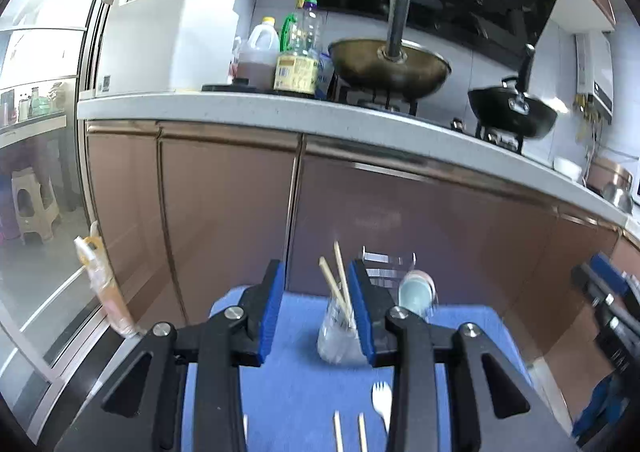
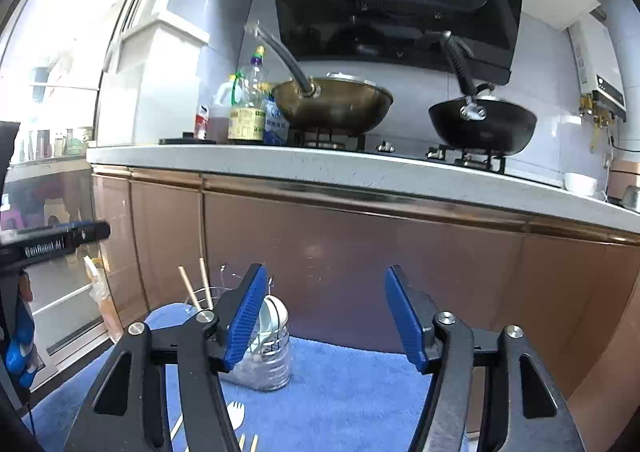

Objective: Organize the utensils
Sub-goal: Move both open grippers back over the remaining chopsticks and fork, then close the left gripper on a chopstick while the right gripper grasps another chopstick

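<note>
A blue towel (image 1: 292, 392) (image 2: 352, 392) covers the surface below both grippers. On it stands a clear cup (image 1: 340, 340) (image 2: 200, 298) with two wooden chopsticks (image 1: 338, 284) (image 2: 188, 286) upright in it. Beside it a second clear cup (image 2: 268, 360) holds pale spoons (image 1: 416, 292) (image 2: 276, 316). A white spork (image 1: 381, 400) (image 2: 236, 412) and loose chopsticks (image 1: 338, 432) (image 2: 248, 442) lie on the towel's near side. My left gripper (image 1: 316, 268) is open and holds nothing; the chopstick cup stands beyond its fingers. My right gripper (image 2: 326, 270) is open wide and holds nothing.
Brown cabinet doors (image 1: 224, 219) (image 2: 360, 260) rise just behind the towel, under a pale countertop (image 1: 280, 111) (image 2: 320, 167). Two woks (image 1: 390, 67) (image 2: 482, 127) and oil bottles (image 1: 298, 51) (image 2: 248, 111) stand on it. A plastic bag (image 1: 104, 284) leans by the glass door at left.
</note>
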The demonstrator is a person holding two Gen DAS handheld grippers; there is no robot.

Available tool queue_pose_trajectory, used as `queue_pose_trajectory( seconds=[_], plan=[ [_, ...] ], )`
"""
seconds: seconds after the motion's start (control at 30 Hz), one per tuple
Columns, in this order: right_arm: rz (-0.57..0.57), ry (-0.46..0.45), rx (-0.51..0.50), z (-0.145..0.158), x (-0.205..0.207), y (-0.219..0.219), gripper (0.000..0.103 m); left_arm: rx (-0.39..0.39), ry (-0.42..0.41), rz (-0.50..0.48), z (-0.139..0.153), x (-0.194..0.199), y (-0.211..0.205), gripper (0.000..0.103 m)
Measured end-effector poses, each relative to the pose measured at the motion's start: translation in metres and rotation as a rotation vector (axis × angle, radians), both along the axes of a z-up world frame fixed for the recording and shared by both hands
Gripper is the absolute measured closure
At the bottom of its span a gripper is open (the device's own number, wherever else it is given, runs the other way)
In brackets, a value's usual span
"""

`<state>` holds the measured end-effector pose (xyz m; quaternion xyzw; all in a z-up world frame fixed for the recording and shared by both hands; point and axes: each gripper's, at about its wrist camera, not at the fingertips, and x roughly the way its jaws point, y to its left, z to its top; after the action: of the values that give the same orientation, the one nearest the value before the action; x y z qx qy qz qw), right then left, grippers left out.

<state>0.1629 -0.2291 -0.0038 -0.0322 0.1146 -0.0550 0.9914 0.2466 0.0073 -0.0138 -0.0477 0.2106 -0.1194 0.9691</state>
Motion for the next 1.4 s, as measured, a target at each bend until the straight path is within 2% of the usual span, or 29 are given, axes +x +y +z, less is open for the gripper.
queue_pose_trajectory(
  seconds=[0.1,0.2,0.37,0.57,0.83,1.07,1.13,1.4],
  plan=[
    [-0.002,-0.007,0.028,0.006,-0.030,0.000,0.035,0.017,0.043,-0.010,-0.003,-0.023,0.006,0.071],
    [0.001,0.006,0.039,0.004,-0.052,0.003,0.035,0.052,0.074,-0.019,-0.009,-0.048,0.008,0.071],
    [0.015,0.069,0.075,-0.002,-0.079,0.008,0.035,0.097,0.118,-0.033,-0.017,-0.084,0.008,0.071],
    [0.009,0.111,0.127,-0.003,-0.111,0.010,0.035,0.096,0.085,0.012,-0.012,-0.124,0.015,0.071],
    [0.024,0.116,0.111,0.004,-0.140,0.016,0.035,0.128,0.008,0.045,0.004,-0.158,0.016,0.071],
    [0.032,0.140,0.107,0.005,-0.137,0.012,0.037,0.149,0.007,0.049,0.003,-0.158,0.012,0.071],
    [0.036,0.155,0.108,0.002,-0.132,0.011,0.040,0.157,0.015,0.053,0.000,-0.153,0.010,0.071],
    [0.065,0.260,0.099,-0.025,-0.097,0.009,0.044,0.190,0.101,0.042,-0.024,-0.116,0.000,0.071]
  ],
)
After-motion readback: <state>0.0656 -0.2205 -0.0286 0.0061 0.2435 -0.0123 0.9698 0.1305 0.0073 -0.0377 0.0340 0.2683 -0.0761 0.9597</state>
